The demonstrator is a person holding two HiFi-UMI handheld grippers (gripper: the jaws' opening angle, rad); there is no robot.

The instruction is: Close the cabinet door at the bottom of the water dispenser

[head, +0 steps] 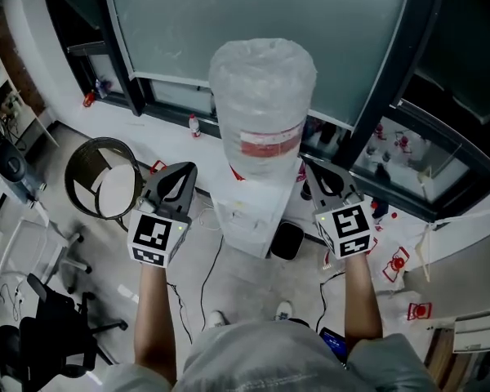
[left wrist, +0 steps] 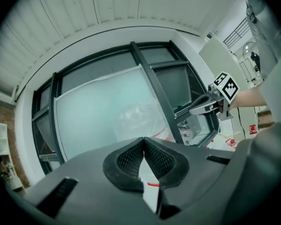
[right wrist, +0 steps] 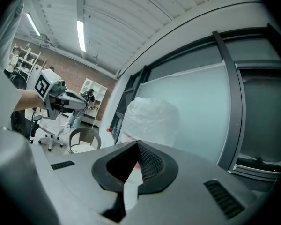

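The water dispenser [head: 247, 223] is a white column on the floor in front of me. A large bottle [head: 263, 104] wrapped in clear plastic sits on top of it. Its lower front and cabinet door are hidden from above. My left gripper [head: 185, 171] is held up level, to the left of the bottle and apart from it, jaws shut on nothing. To the right of the bottle my right gripper [head: 314, 170] is also shut and empty. The left gripper view has its shut tips [left wrist: 143, 139] before the bottle [left wrist: 136, 118]. The right gripper view shows the same [right wrist: 136, 143].
A round wire bin [head: 104, 178] stands left of the dispenser and a small black bin [head: 287, 240] at its right foot. Cables trail across the floor [head: 216, 276]. Office chairs [head: 33, 256] stand at the left. A dark-framed window wall [head: 253, 23] runs behind.
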